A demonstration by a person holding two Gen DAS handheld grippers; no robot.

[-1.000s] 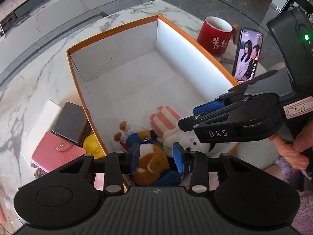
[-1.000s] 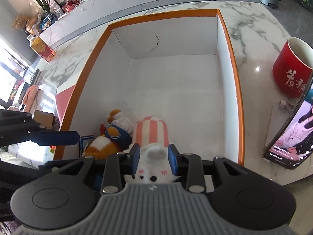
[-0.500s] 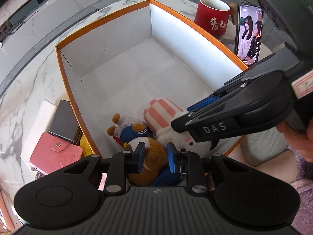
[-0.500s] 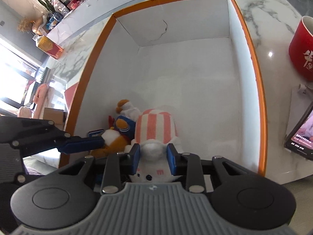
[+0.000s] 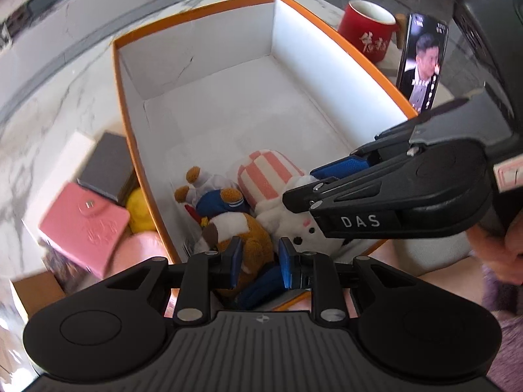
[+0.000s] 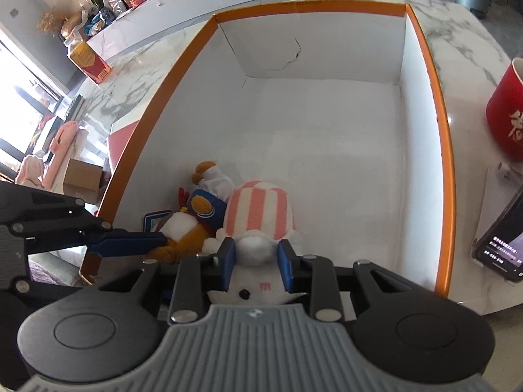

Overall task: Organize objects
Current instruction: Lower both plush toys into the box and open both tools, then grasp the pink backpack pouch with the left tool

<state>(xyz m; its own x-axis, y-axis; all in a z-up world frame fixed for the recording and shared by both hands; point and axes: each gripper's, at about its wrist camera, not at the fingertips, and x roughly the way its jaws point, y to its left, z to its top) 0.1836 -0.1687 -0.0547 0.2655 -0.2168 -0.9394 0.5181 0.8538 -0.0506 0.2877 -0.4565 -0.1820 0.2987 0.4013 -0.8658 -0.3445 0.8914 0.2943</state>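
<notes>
Since a second ago the left gripper has drawn its blue pads in onto the brown plush toy, and they now pinch it with only a narrow gap between them; the right gripper has barely changed. Both grippers point steeply down into the near end of the box, the left at about 6 o'clock in its own view, the right crossing in from 3 o'clock, with part of a hand on its handle at the frame edge. The right gripper's pads are pressed on the white plush bunny at its head, so it is held. Each gripper body hides the lower part of its toy, and the left view is blurred toward 9 o'clock. The box, white inside with an orange rim, holds just the two toys, side by side and touching at its near end; the bunny's pink-striped part points toward 12 o'clock. Outside the box, at 9 o'clock in the left view, lie a pink wallet, a dark case and a yellow object; at 1 o'clock stand a red mug and a phone.
</notes>
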